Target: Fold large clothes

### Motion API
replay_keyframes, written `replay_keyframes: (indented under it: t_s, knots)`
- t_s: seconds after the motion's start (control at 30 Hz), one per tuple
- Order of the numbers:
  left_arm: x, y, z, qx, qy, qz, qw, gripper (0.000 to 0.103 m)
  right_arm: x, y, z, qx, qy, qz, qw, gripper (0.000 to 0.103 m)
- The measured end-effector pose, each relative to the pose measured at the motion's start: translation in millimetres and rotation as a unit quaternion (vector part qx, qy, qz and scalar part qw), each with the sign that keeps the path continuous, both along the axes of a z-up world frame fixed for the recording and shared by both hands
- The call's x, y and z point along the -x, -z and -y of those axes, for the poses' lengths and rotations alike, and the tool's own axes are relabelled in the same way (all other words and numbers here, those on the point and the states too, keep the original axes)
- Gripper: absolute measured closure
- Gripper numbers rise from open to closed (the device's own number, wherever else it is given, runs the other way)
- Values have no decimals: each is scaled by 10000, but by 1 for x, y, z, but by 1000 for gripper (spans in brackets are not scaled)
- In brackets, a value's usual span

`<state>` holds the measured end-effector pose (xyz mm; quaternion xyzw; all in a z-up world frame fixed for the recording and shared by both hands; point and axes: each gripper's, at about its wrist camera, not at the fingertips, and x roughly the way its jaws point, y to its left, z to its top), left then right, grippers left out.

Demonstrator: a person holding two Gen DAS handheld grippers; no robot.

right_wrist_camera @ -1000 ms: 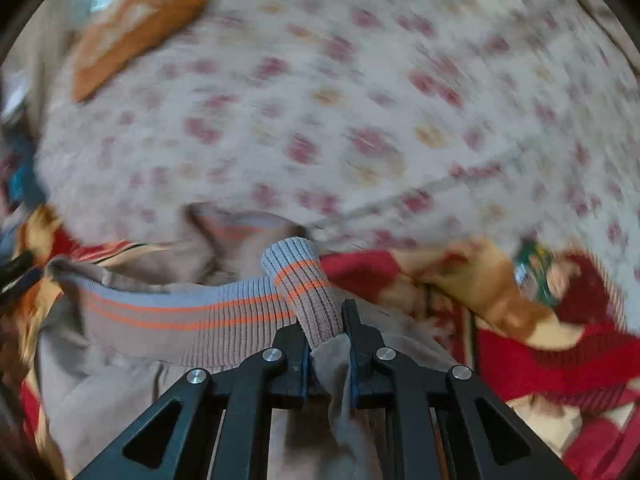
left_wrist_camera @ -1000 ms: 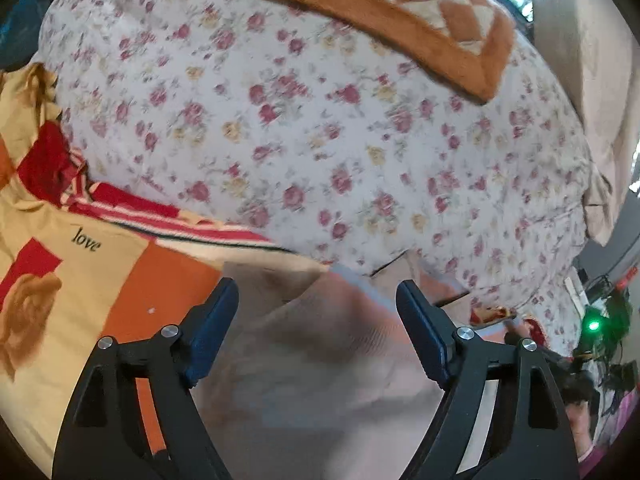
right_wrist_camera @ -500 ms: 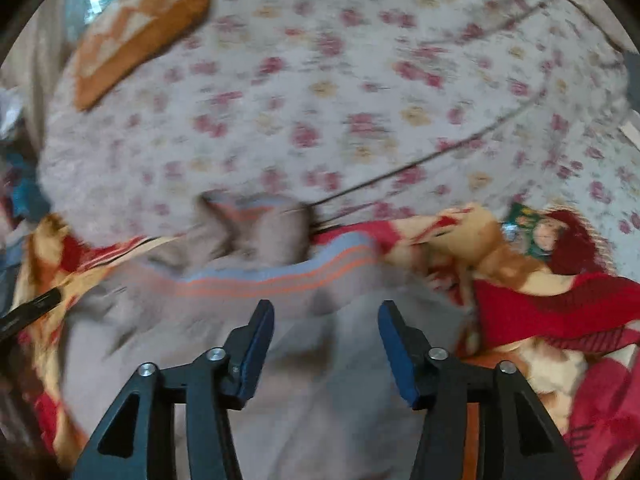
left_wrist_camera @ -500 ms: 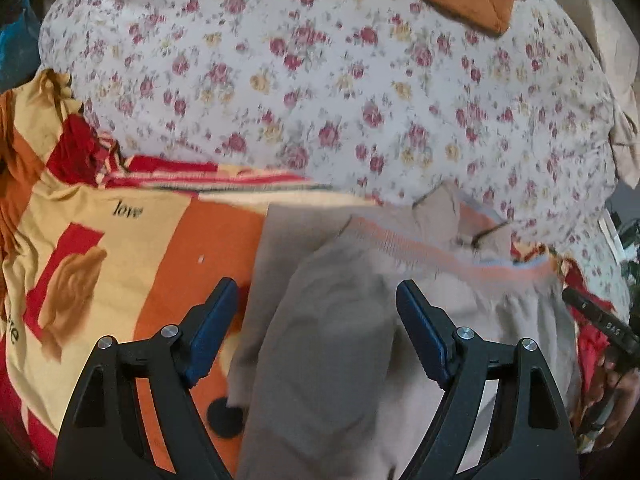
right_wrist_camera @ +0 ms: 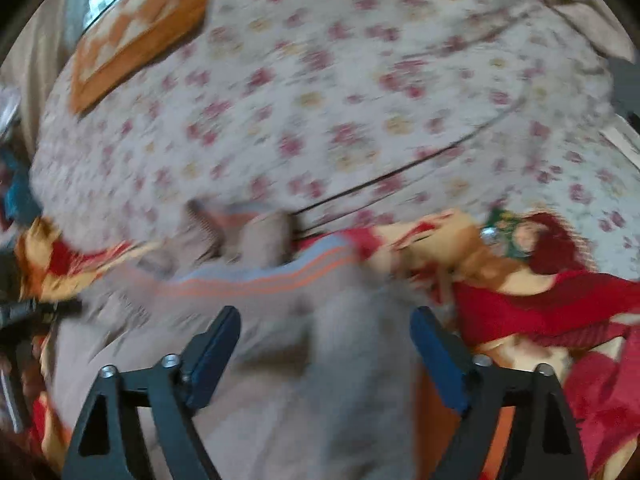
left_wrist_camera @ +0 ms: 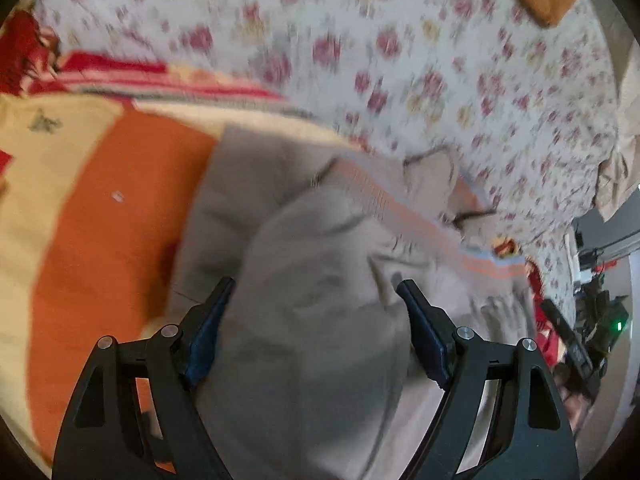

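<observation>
A grey-beige sweater (left_wrist_camera: 320,240) with an orange and blue striped ribbed band (right_wrist_camera: 260,280) lies crumpled on the bed. My left gripper (left_wrist_camera: 314,282) hovers low over its body. Its jaws are closing, with sweater cloth bulging between them, and the pads (left_wrist_camera: 208,332) do not press on it. My right gripper (right_wrist_camera: 326,312) stands over the sweater just below the striped band. Its jaws are opening wide and hold nothing; the cloth lies loose beneath them. Both views are blurred by motion.
A floral quilt (left_wrist_camera: 400,60) rises behind the sweater, with an orange checked cushion (right_wrist_camera: 132,44) on top. An orange, yellow and red blanket (left_wrist_camera: 100,220) covers the bed under the sweater. Dark equipment with a green light (left_wrist_camera: 618,324) sits at the far right.
My right gripper let go of the ribbed striped band and opened wide; the sweater dropped flat. My left gripper sank and tilted down over the sweater, its jaws slightly narrower.
</observation>
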<state>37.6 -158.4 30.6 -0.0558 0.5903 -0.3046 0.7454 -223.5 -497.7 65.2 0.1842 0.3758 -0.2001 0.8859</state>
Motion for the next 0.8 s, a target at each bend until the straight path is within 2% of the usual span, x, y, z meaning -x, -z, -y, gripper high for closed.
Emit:
replay_keyframes:
  t_s: [0.03,0.1,0.13,0.17,0.2,0.27,0.33,0.4,0.47,0.53,0.57,0.6,0.67,0.7,0.73,0.77,0.8]
  knots:
    - [2,2,6,-193,109,86,9997,35,-2,6,10,-31,53,-110,9999,16]
    - [11,-1,18,-656,306,567,9958,57,-9,22,25,-255,2,-351,9991,18]
    - [15,-5,23,-726,371,777,9936,62,-12,31,31,-452,-89,-465,9979,37]
    - [16,-9,25,-715,351,910,9927,76,-14,36,34,-612,-175,-479,9968,72]
    - [15,-17,26,-613,242,1062,9922,84,-16,39,34,-769,-314,-450,9955,79]
    - [7,-30,23,-317,-48,1247,9917,90,-21,33,26,-473,-470,-395,9970,90]
    - [2,-40,22,-229,-271,1553,9872,92,-25,17,18,-36,-599,-291,9978,91]
    - [1,-45,25,-308,-347,1861,9814,92,-27,8,21,150,-517,-112,9985,91]
    - [1,-40,29,-461,-349,1984,9784,92,-31,9,26,363,-321,-113,9988,91]
    - [-2,-29,33,-676,-343,2091,9750,92,-40,24,27,737,-159,-277,9968,91]
    - [-4,-20,37,-837,-252,2028,9753,88,-44,33,28,757,-152,-358,9964,91]
    - [-6,-6,41,-1060,-74,1758,9787,84,-49,46,29,621,-166,-498,9967,91]
    - [-10,0,37,-1074,-60,1491,9830,78,-53,59,29,447,-238,-771,9957,88]
    - [-9,-2,34,-1026,-83,1471,9837,74,-50,54,28,478,-245,-720,9960,81]
    - [-8,-9,29,-948,-90,1431,9851,70,-44,46,26,497,-228,-627,9965,58]
    - [-8,-15,25,-872,-81,1395,9863,58,-38,38,24,488,-179,-562,9971,37]
    - [-6,-23,18,-733,-50,1336,9883,47,-28,29,23,434,-105,-450,9980,32]
